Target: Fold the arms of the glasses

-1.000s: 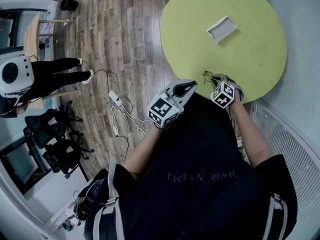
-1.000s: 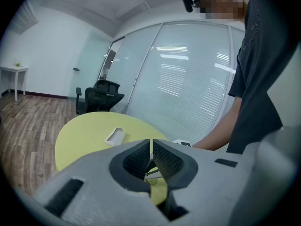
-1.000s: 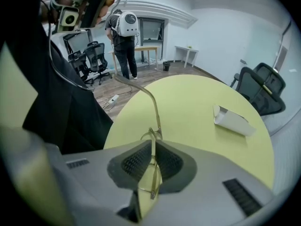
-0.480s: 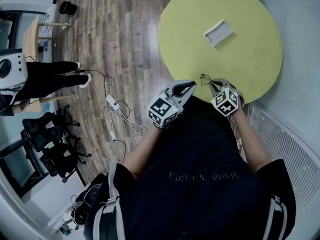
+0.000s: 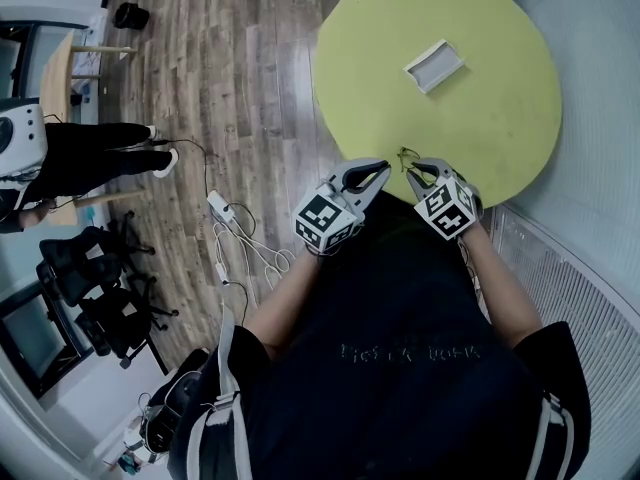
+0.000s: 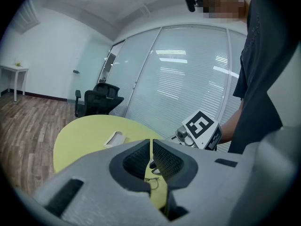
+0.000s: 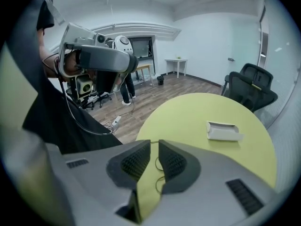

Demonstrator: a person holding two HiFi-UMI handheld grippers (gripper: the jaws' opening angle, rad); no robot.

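The thin wire-framed glasses (image 5: 408, 154) lie on the round yellow-green table (image 5: 500, 118), close to its near edge. My right gripper (image 5: 414, 167) sits just behind them, over the table's edge. In the right gripper view its jaws stand almost together with nothing between them, and the glasses (image 7: 157, 166) show through the narrow slit beyond the right gripper (image 7: 154, 142). My left gripper (image 5: 385, 171) hovers a little to the left of the glasses. It is shut, and the glasses (image 6: 154, 182) show below the left gripper (image 6: 151, 142).
A white glasses case (image 5: 435, 65) lies open near the table's middle. A power strip and cables (image 5: 225, 213) lie on the wooden floor at left. A person (image 5: 100, 153) stands further left, by office chairs (image 5: 90, 268). A slatted wall (image 5: 590, 298) runs along the right.
My right gripper has drawn back from the glasses toward my body. The glasses stay where they were on the table. The left gripper has hardly moved.
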